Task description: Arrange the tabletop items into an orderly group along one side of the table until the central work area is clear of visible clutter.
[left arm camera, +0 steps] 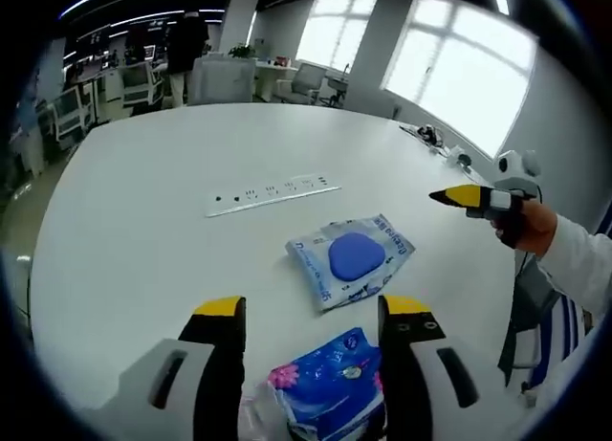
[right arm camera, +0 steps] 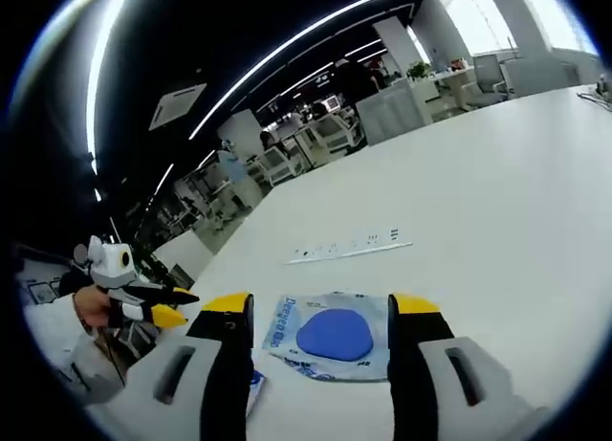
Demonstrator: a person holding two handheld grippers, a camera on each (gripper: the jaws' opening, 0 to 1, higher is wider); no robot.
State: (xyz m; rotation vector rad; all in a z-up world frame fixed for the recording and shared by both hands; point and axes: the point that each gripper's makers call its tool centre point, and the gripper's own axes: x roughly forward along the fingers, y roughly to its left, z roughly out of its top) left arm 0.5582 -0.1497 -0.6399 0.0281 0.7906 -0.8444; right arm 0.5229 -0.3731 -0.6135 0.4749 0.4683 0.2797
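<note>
A blue tissue pack [left arm camera: 330,384] with a pink flower print lies between the jaws of my left gripper [left arm camera: 313,307], which is open. Just beyond it rests a flat wet-wipes pack [left arm camera: 351,259] with a blue oval lid. In the right gripper view, that wipes pack [right arm camera: 335,334] lies on the white table between the wide-apart jaws of my right gripper [right arm camera: 320,307], which is open. A corner of the tissue pack [right arm camera: 253,388] shows at the lower left. My right gripper [left arm camera: 461,196] hovers to the right of the wipes. The left gripper [right arm camera: 177,305] shows at the left edge, held by a hand.
A white power strip [left arm camera: 273,194] lies flat mid-table beyond the wipes, and the power strip [right arm camera: 349,247] shows ahead of the right gripper too. Cables [left arm camera: 430,135] sit near the far right table edge. Office chairs and desks stand past the table's far side.
</note>
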